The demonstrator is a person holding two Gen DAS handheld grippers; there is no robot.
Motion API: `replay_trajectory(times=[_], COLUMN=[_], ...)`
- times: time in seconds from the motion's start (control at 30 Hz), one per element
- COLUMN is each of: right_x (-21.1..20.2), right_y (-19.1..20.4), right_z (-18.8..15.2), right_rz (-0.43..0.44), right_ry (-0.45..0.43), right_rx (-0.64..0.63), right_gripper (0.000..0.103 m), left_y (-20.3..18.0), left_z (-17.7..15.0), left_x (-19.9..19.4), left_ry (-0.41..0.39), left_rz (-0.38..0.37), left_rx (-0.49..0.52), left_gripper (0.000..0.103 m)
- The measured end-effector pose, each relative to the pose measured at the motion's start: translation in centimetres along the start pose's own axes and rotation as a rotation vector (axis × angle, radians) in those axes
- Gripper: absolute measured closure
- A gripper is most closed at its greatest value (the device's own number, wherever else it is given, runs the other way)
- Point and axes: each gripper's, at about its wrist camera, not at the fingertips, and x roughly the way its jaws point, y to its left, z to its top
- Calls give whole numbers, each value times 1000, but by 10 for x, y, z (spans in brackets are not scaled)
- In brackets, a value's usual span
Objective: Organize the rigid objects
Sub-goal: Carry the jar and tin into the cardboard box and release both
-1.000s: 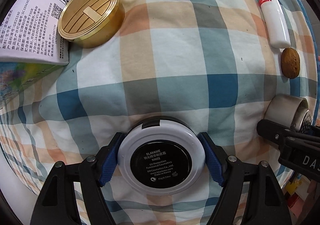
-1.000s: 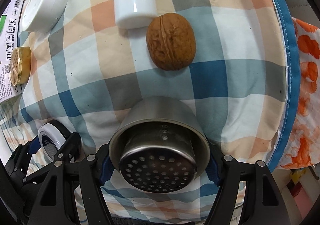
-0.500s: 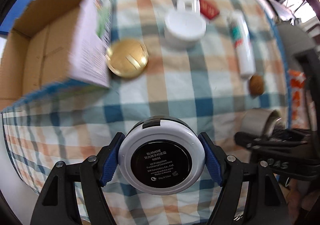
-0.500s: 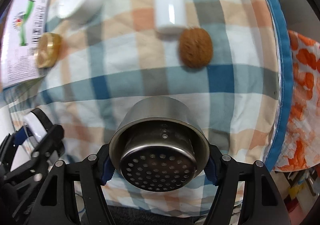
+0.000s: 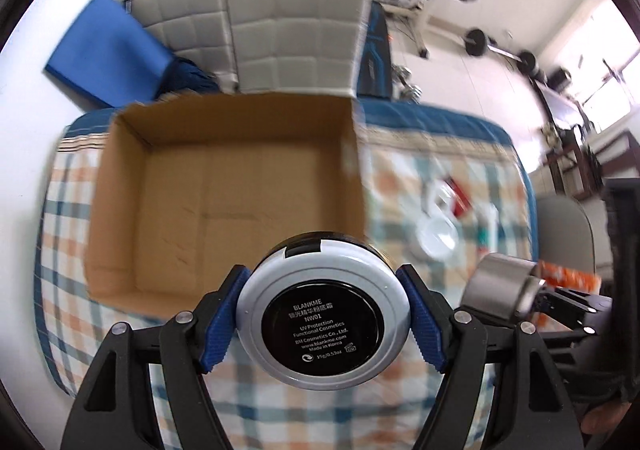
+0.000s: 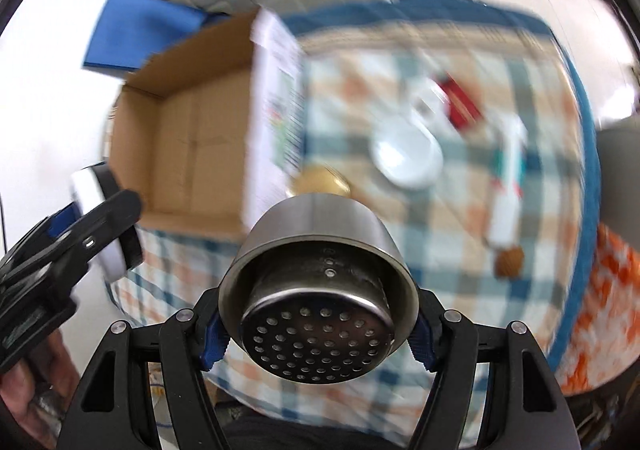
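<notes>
My left gripper (image 5: 323,314) is shut on a round white cosmetic compact (image 5: 323,324) with a black label, held in the air in front of an open cardboard box (image 5: 224,185). My right gripper (image 6: 318,324) is shut on a steel strainer cup (image 6: 316,290) with a perforated bottom, held above the checked cloth right of the box (image 6: 188,153). The cup also shows in the left wrist view (image 5: 500,290), and the compact in the right wrist view (image 6: 100,209).
On the checked cloth (image 6: 460,250) lie a gold round tin (image 6: 324,179), a white bowl-like lid (image 6: 408,153), a white tube (image 6: 508,185), a walnut (image 6: 509,261) and a red item (image 6: 460,105). A padded chair (image 5: 288,37) stands behind the box.
Both grippers have lifted high off the cloth with their objects and swung left; the open box has come into view ahead of them.
</notes>
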Motion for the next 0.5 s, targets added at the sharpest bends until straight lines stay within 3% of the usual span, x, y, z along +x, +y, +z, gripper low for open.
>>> replay_trajectory(times=[0.23, 0.33, 0.5], right_x=[57, 97, 156], right_y=[86, 105, 119], right_z=[93, 127, 165], right_rz=[-43, -73, -108], right_ry=[-14, 21, 85], right_rx=[-6, 7, 29], right_gripper=[30, 30, 30], left_y=[103, 142, 164], left_z=[67, 86, 104], left_x=[37, 73, 126], left_ry=[35, 101, 186], left_rz=[-16, -74, -182], left_rx=[-111, -180, -244], left_gripper=[30, 30, 30])
